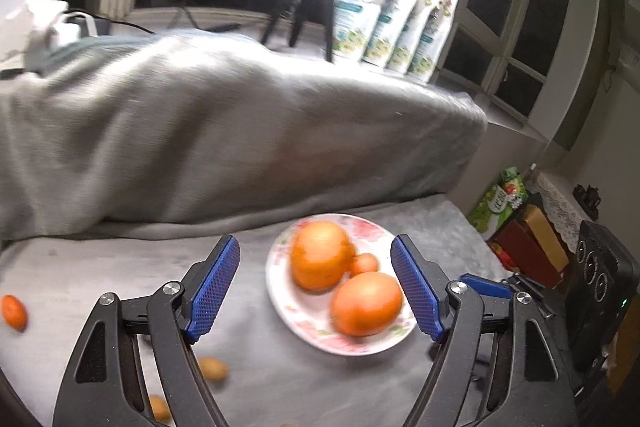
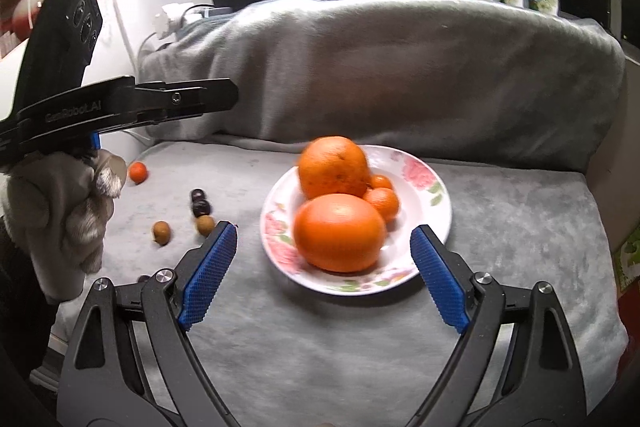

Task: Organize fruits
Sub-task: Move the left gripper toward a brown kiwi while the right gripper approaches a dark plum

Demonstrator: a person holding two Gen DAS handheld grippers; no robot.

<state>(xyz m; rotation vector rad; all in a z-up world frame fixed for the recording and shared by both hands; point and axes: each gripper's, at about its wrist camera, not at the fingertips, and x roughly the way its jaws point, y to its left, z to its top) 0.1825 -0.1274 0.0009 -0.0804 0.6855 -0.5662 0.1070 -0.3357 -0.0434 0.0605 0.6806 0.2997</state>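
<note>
Blurred oranges [image 1: 344, 281] between spread left tongs [image 1: 316, 287]

Both fisheye views look forward and slightly down along their own blue-padded fingers, close to the grey-covered surface [image 2: 320, 339]. The left wrist view sits left of the floral plate [image 1: 280, 291]; the right wrist view faces it squarely (and catches the left hand-held gripper [image 2: 224, 95] side-on). They share plate, oranges and the window behind.
</note>
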